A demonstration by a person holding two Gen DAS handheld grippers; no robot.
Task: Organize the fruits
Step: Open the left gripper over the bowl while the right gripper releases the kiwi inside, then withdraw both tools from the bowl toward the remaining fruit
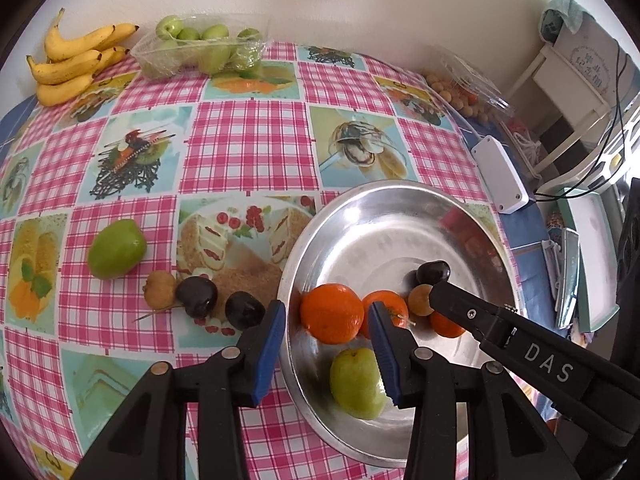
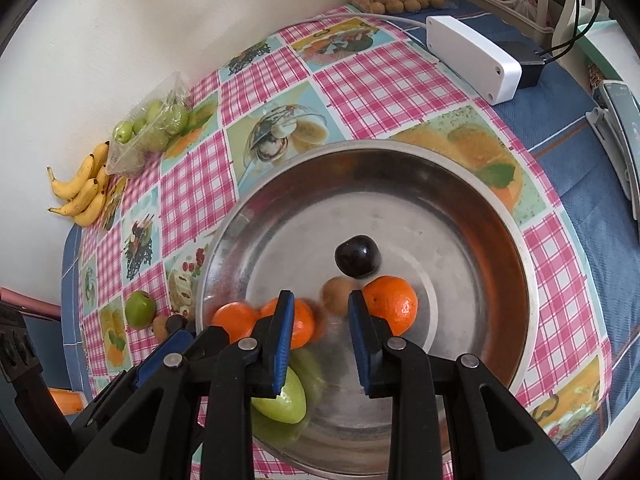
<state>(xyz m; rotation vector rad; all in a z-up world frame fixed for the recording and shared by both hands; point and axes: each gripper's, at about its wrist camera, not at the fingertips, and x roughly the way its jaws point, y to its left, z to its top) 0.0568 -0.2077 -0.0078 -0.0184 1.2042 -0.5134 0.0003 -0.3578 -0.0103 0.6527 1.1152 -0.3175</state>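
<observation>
A round metal bowl [image 1: 384, 204] holds oranges [image 1: 332, 319], a green fruit [image 1: 356, 384], a brown longan [image 1: 420, 299] and a dark plum [image 1: 433, 272]. My left gripper [image 1: 327, 328] is open and empty over the bowl's left rim. My right gripper [image 2: 319, 322] is open and empty above the bowl [image 2: 500, 216], just short of the longan [image 2: 336, 294], with the plum [image 2: 357, 257] beyond and oranges [image 2: 392, 309] on both sides. It shows in the left wrist view [image 1: 436, 296] next to the longan. On the cloth lie a green fruit [image 1: 117, 249], a longan [image 1: 159, 289] and two plums [image 1: 197, 296].
Bananas [image 1: 72, 62] and a plastic tray of green fruits [image 1: 200, 46] sit by the far wall. A tray of longans [image 1: 460, 92] and a white box [image 1: 500, 174] lie at the right edge. The checked tablecloth [image 1: 248, 140] covers the table.
</observation>
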